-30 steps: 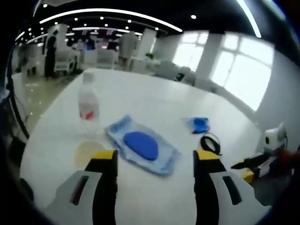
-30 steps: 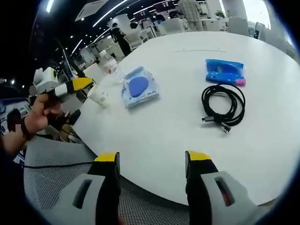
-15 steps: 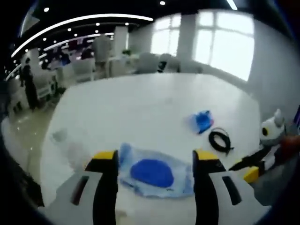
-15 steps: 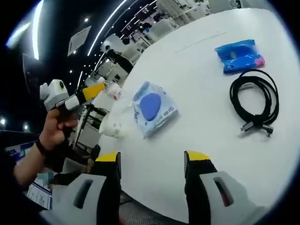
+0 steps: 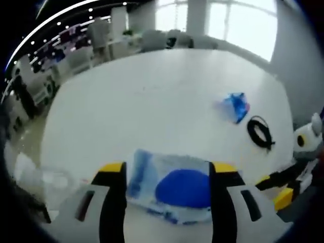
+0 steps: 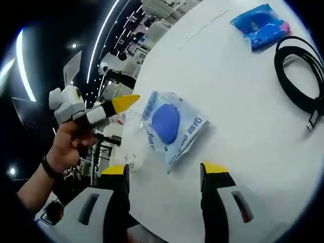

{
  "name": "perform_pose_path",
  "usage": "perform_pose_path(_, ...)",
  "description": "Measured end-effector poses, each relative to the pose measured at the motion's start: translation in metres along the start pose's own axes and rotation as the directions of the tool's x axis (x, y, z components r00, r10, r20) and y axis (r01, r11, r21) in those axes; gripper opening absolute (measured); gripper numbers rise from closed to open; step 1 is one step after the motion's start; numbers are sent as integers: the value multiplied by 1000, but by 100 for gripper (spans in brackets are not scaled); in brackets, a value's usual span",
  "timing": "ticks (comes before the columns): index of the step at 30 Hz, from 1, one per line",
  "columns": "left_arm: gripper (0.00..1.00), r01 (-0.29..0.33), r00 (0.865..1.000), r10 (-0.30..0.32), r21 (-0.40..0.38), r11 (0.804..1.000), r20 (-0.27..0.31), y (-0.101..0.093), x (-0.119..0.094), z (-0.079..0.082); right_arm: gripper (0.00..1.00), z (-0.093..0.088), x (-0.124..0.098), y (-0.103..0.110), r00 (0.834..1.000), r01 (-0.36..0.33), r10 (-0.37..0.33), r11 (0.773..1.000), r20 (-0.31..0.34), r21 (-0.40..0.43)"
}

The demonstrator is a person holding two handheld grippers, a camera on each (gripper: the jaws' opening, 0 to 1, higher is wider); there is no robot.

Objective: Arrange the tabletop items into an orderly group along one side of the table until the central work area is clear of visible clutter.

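As seen, clear pkt (image 5: 172, 185), blue pad inside

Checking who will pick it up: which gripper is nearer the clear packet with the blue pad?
Left. The left gripper has the packet between its open fingers; the right gripper hangs back from it.

In the left gripper view the clear plastic packet with a blue oval pad (image 5: 172, 186) is smeared by blur, and its two flanks pass behind the yellow-tipped fingers (image 5: 112, 169). A transparent bottle (image 5: 43, 179) near the round white tabletop's (image 5: 152, 106) edge is a faint blur. In the right gripper view the coiled black cable (image 6: 302, 81) is cut off by the picture's edge, and the packet's print is too small to read.
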State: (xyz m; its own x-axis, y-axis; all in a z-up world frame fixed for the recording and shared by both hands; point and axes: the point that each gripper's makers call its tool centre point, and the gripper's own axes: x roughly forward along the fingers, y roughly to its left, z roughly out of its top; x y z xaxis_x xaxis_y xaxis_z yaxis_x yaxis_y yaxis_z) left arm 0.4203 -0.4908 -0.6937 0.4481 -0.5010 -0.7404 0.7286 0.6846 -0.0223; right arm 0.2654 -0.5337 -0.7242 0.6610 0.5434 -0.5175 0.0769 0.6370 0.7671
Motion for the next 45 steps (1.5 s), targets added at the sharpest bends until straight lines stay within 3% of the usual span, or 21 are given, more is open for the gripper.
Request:
perform_pose_path(6,56,-17,994,16,-15,1000,-110,7,22,-24,55,14,15,-3,1000,4,-6,996,25,87)
perform_pose_path(18,50,-58,984,46,-70,996,-173,19,36,-37,52,12,32,-5,1000,12,-12,980,0,201)
perform_pose_path(27,46,-73,978,43,-143,987,-203,16,36,-42,29,4,36,-19,999,43,-49,943,8,331)
perform_pose_path(32,32,-92,976,49,-200,976,-212,20,34,-45,16,0,35,-24,997,81,-78,951,-21,299)
perform_pose_path(33,23,-114,974,68,-208,971,-217,24,32,-46,13,-2,35,-24,997,84,-79,949,-26,303)
perform_pose_path(34,4,-159,960,114,-165,973,-255,34,27,-54,11,-2,34,-25,996,84,-79,948,-28,306)
perform_pose_path(36,6,-145,961,83,-222,964,-264,31,27,-61,6,-3,30,-31,995,94,-96,944,-9,315)
perform_pose_path(37,6,-144,967,87,-232,962,-239,32,28,-58,5,-3,30,-32,995,95,-97,941,-8,324)
perform_pose_path(45,4,-162,958,124,-132,978,-260,29,29,-58,3,-3,31,-33,995,102,-101,946,-21,307)
